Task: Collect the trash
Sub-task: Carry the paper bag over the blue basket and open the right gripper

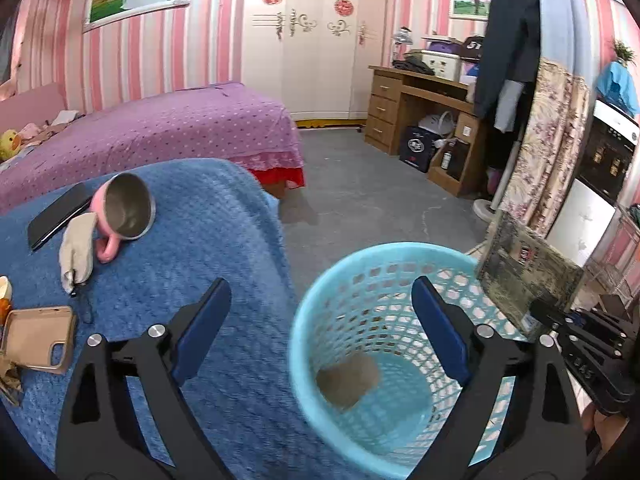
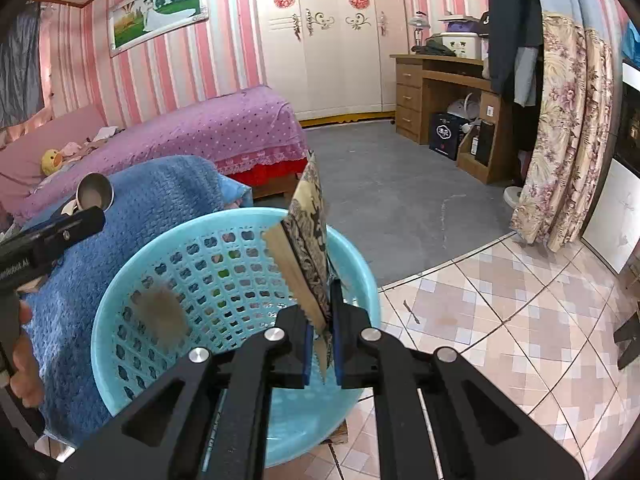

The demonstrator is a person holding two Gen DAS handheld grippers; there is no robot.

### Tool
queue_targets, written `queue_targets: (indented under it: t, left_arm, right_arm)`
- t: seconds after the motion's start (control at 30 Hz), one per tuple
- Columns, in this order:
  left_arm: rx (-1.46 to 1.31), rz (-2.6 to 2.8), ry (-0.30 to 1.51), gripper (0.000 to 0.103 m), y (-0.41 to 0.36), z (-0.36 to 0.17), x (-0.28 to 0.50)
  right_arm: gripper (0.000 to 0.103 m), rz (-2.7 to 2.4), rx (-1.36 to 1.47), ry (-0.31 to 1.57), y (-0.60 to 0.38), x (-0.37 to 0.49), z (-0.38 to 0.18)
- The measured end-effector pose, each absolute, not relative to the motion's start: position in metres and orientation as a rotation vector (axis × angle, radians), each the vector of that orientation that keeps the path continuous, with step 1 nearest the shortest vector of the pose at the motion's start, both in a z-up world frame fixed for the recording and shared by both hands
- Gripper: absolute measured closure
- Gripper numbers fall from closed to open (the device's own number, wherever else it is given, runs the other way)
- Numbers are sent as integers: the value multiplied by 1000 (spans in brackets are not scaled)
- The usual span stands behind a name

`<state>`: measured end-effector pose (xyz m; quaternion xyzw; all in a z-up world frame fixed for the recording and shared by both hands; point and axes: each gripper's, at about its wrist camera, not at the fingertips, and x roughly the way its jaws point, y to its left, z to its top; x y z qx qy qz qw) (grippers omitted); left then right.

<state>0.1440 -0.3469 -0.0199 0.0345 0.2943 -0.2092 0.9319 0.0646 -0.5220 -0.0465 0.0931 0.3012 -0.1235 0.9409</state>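
Here, a patterned wrapper [image 2: 310, 240] held over the blue basket [image 2: 120, 292].

The right gripper [image 2: 322, 344] pinches the wrapper's lower end — it stands upright above the rim. The left gripper [image 1: 320, 312] hangs spread wide, grasping nothing, beside the blue blanket [image 1: 208, 240]; a brown, blurred scrap [image 1: 348, 380] lies inside the basket.

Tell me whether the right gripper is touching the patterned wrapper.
Touching. The right wrist view shows the right gripper closed on the patterned wrapper, both blue pads pressed against its lower edge above the blue basket.
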Motion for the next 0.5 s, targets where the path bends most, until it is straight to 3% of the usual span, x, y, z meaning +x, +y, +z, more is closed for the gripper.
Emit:
queue_targets:
  t: [0.4,0.43,0.5]
  left_arm:
    - [61,-292,583,8,-284,-15,149]
    - [58,-285,583,7,-280,-13,148]
    - [52,-275,581,6,-270,-12,147]
  right_arm:
    - [91,-259,179,624,-505,77,-47]
    - [84,-269,175,629,-505,79,-47]
    - [43,-284,162,630,-499,82,-47]
